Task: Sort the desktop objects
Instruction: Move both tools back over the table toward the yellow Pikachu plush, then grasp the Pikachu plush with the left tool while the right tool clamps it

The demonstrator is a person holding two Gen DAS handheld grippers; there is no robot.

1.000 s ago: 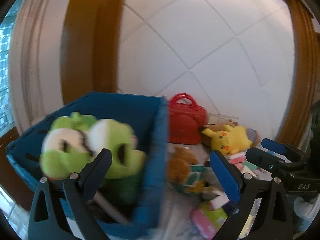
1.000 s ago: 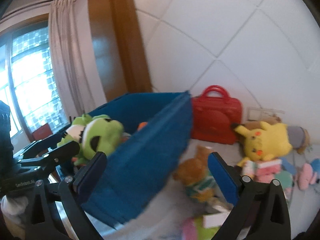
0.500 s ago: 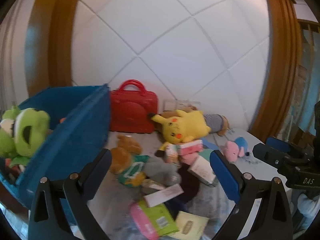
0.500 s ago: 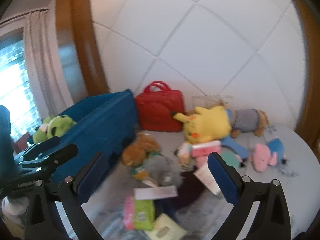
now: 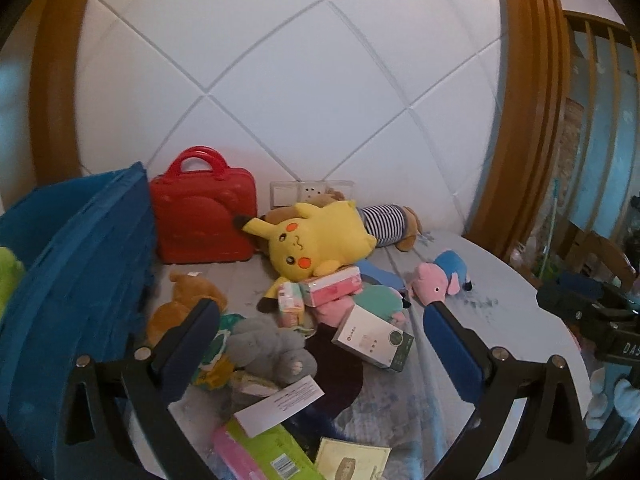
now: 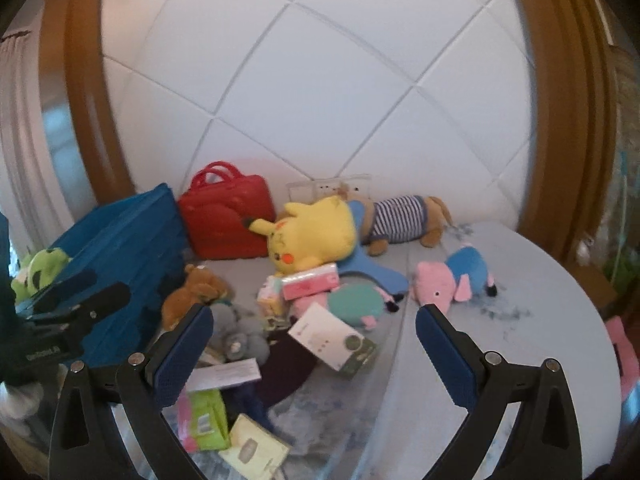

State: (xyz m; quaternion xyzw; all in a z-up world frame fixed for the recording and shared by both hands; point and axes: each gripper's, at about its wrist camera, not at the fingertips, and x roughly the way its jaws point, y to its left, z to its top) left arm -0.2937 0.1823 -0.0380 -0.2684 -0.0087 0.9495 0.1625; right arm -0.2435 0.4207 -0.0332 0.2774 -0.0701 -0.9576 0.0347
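Note:
My left gripper [image 5: 320,328] is open and empty above a heap of toys and boxes on a grey round table [image 5: 512,320]. My right gripper [image 6: 314,332] is open and empty over the same heap. A yellow Pikachu plush [image 5: 316,238] [image 6: 312,236] lies at the back. A pink and blue plush [image 5: 440,280] [image 6: 452,280] lies right of it. A grey plush [image 5: 272,348] [image 6: 240,334], a brown plush [image 5: 180,300] and a white and green box [image 5: 372,338] [image 6: 332,340] lie between the fingers. A blue bin [image 5: 76,292] [image 6: 120,248] at the left holds a green frog plush [image 6: 38,270].
A red handbag [image 5: 204,220] [image 6: 228,218] stands against the white padded wall. A striped-shirt dog plush [image 6: 400,216] lies at the back. Pink and green packets [image 5: 260,452] and cards lie at the near edge. Wooden frames flank the wall.
Both grippers have swung right, away from the blue bin with the green frog plush, and now face the heap on the table. Both stay open.

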